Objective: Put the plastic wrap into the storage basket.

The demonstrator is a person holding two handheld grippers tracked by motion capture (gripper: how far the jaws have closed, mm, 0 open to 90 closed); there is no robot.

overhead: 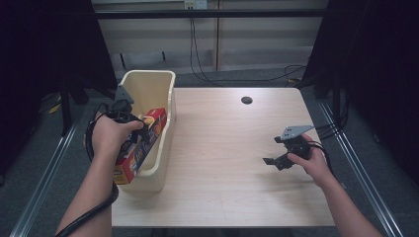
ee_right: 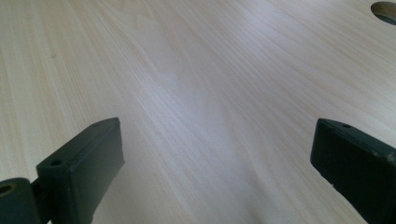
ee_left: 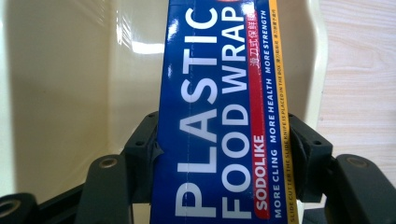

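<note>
Both tongs differ: the left gripper (overhead: 132, 129) clamps the long blue-and-red cardboard box of plastic food wrap (overhead: 143, 145) across its narrow width, probably to steer it into the cream plastic bin (overhead: 163, 89) at the table's left edge. Its near end sticks out past the bin's near rim; its long axis runs away from the person, far end inside, perhaps tilted. Farther right, the right gripper (overhead: 273, 161) rests wide and empty on the pale wooden table (overhead: 222, 148).

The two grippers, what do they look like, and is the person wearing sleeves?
Both grippers are black. The left gripper and right gripper each carry a grey three-cornered plate on top and trail a black cable. The jaws are flat, blocky black pads with small screw holes. No sleeves show; both forearms are bare.
</note>
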